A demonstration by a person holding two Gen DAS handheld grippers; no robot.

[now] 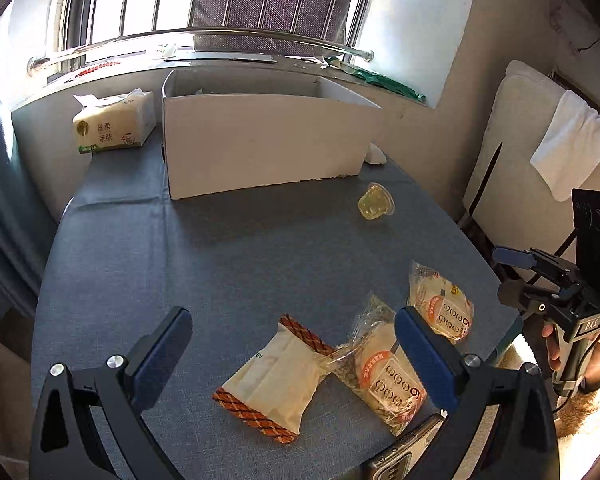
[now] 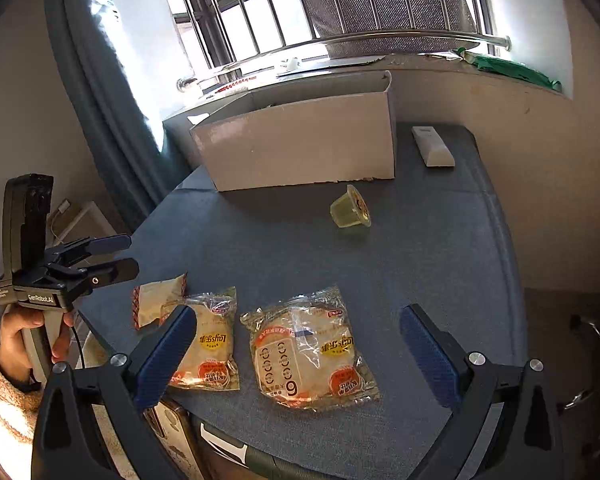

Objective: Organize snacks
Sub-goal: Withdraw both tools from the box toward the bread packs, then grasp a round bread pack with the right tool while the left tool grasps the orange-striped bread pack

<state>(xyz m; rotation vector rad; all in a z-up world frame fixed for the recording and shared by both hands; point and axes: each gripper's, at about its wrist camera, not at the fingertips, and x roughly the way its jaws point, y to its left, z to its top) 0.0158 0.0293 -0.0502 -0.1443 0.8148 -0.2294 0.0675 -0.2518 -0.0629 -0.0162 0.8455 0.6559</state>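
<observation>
Three wrapped snacks lie near the front edge of the bench (image 2: pixel 440 240), which is covered in blue-grey cloth. The cream pastry packet with plaid ends (image 1: pixel 274 380) lies farthest to the left, one corner touching the middle clear-wrapped cake (image 1: pixel 380 376). A second clear-wrapped cake (image 2: pixel 308 352) with an orange and yellow label lies just beside that one, to the right, apart from it. Further back, alone on the cloth, a small jelly cup (image 2: pixel 352 210) rests tipped on its side, near the front wall of the open white cardboard box (image 2: pixel 304 148) that stands at the rear of the bench.

The left gripper (image 1: pixel 296 356) hovers above the pastry packet and the middle cake with its jaws spread wide, holding nothing. The right gripper (image 2: pixel 300 348) hangs over the second cake, jaws likewise wide apart and empty.

A pack of tissues (image 1: pixel 114 126) sits left of the box against the wall, and a white remote control (image 2: pixel 432 146) lies to its right. Behind runs a windowsill with a metal rail (image 1: pixel 204 38), and a curtain (image 2: pixel 100 92) hangs to the left.
</observation>
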